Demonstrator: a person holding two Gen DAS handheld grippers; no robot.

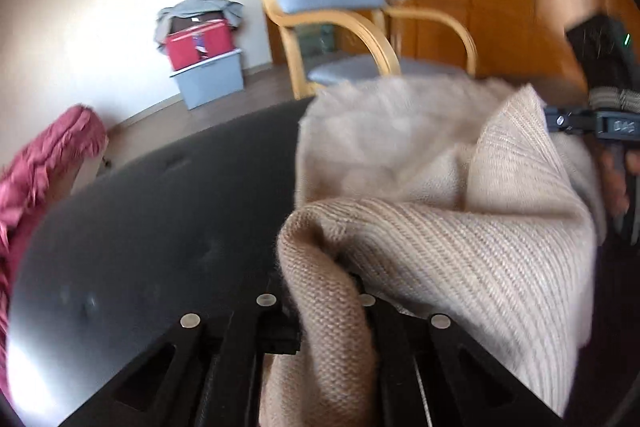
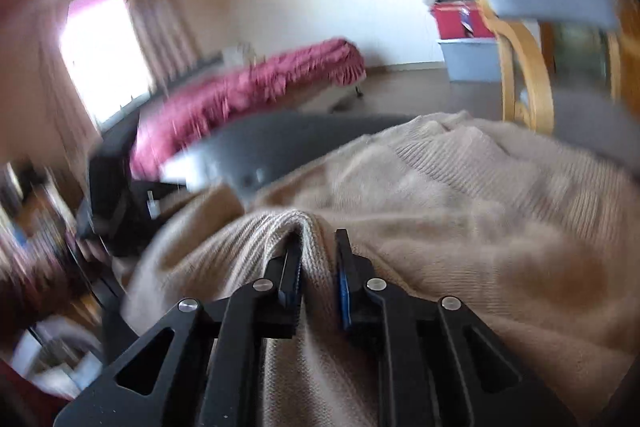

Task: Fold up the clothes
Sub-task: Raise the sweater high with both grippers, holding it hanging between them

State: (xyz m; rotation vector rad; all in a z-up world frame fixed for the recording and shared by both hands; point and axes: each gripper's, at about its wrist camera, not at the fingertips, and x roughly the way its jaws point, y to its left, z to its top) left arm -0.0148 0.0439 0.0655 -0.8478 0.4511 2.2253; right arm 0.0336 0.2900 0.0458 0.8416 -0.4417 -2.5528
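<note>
Sweater (image 1: pixel 460 227), beige ribbed knit, is lying heaped on a dark matte table (image 1: pixel 160 219), bunched toward the table's right side in the left wrist view. Its surface is showing two textures: coarse parallel ribs on the near folds, and a softer, fuzzier face on the far part, though blur is smearing detail there.

Left gripper (image 1: pixel 320 291) is pinching a rolled hem of the sweater, its black jaws pressed together with the knit squeezed between them and a thick tube of fabric hanging down between the finger frames.

Right gripper (image 2: pixel 318 267) is pinching a raised ridge of ribbed knit; the fabric is peaking up in a narrow fold between the two black fingers, one of which is carrying a blue pad (image 2: pixel 344 291). In the left wrist view the same gripper is showing at the right edge, its angular black body held by a hand (image 1: pixel 618 183), with a ribbed cuff (image 1: pixel 612 99) above it.

Beyond the table, a chair (image 1: pixel 332 23) with curved blond wooden arms and grey padded cushions is standing near wooden panelling. A red box (image 1: pixel 198 45) is sitting on a grey bin (image 1: pixel 210 81) against the pale wall, draped with grey cloth. A crimson shaggy cover (image 2: pixel 248 95) is stretching along the left.
</note>
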